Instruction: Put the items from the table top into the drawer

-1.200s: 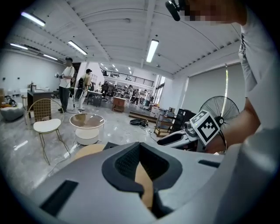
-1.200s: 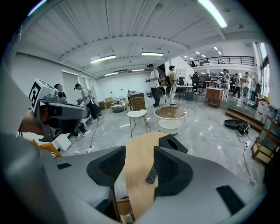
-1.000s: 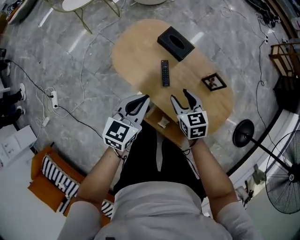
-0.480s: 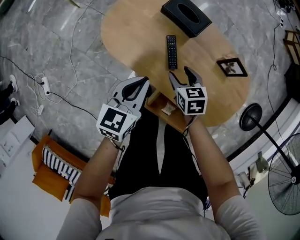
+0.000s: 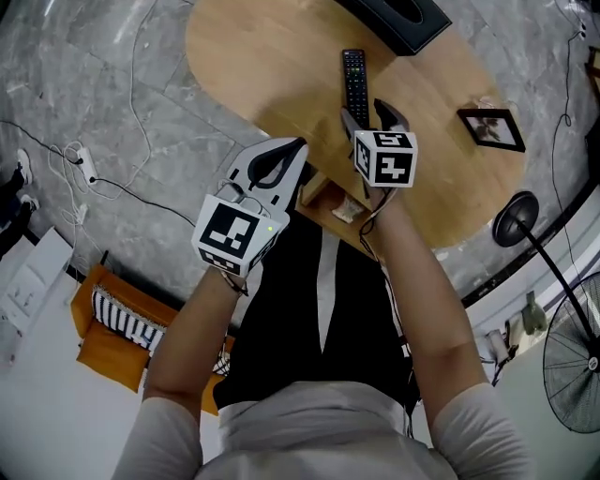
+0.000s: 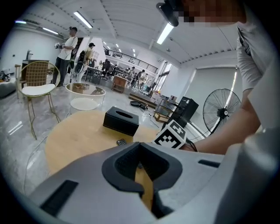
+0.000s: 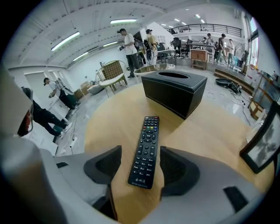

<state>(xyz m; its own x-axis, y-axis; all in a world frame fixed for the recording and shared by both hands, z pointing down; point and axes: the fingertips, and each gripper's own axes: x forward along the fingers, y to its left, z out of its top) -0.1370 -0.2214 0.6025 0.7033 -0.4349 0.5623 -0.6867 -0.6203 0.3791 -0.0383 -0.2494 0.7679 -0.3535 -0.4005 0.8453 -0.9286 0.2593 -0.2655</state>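
Remote control (image 5: 355, 82) is lying on the table (image 5: 262, 66), not in the drawer, so I'd say this job has barely started.

Going left to right:

- The left gripper (image 5: 295, 148) has its jaws pressed together with nothing in them, and it hangs over the near table edge.
- Just right of it, the drawer (image 5: 314, 192) is already pulled out under that edge. There's one small pale thing inside that I can't identify.
- The right gripper (image 5: 370, 117) has just been spreading its jaws. The near end of the remote sits between them, but the pads aren't touching it, so there's no grip yet.
- Further back is a black tissue box (image 5: 412, 28), and off to the right a small picture frame (image 5: 491, 128). Both are untouched on the table top.

My read is that the drawer-opening part is done. The remote looks like the next pick, and the box and frame are still left after that.
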